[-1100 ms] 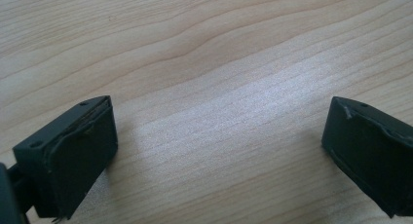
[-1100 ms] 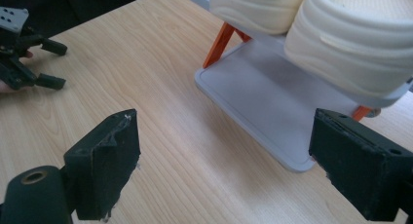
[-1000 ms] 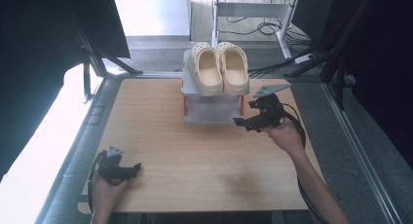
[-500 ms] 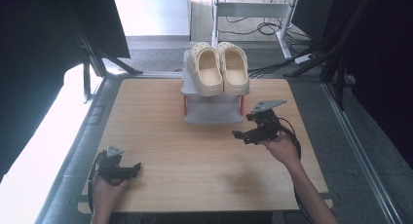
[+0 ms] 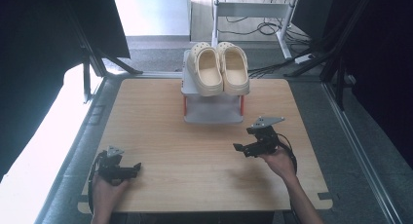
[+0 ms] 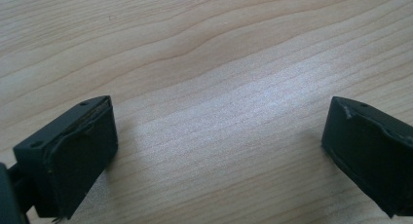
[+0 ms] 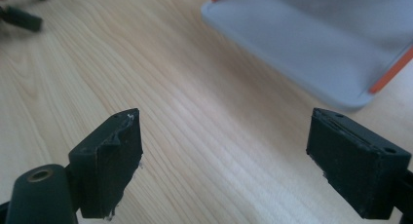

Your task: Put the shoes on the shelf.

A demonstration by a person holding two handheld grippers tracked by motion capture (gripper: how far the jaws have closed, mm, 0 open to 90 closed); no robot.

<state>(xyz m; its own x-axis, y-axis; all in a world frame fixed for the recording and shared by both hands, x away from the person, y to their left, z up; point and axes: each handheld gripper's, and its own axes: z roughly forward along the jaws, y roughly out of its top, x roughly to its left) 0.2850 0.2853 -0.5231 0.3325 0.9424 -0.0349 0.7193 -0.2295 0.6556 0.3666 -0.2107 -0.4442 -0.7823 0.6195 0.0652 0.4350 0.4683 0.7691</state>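
**Inspector:** Status of the tools?

**Operator:** The right gripper [image 5: 246,147] hangs above the wooden table [image 5: 146,117], near the front right corner of the grey shoe rack [image 5: 213,112]. Its jaws stand wide apart with nothing between them. The left gripper [image 5: 130,168] rests at the near left corner of the table, jaws likewise spread and empty; its own view shows bare wood grain between them.

**Inspector:** Location of the work items?

**Operator:** The pair of cream clogs [image 5: 218,68] sits side by side on the rack's top shelf, toes towards the person and heels away. The rack stands at the far middle of the table. Both grippers are apart from it; the left is well apart.

**Inspector:** Assessment of the step in hand?

**Operator:** I judge the clogs placed and the right hand free of the rack. The right gripper view shows the rack's lower shelf [image 7: 311,44] and an orange post [image 7: 389,70] near the jaws.

**Inspector:** Recommendation?

**Operator:** Keep the jaws spread, move low and level towards the near edge, and stay off the orange post so the rack is not nudged. The clogs sit at the shelf's front edge; a knock could tip them off.
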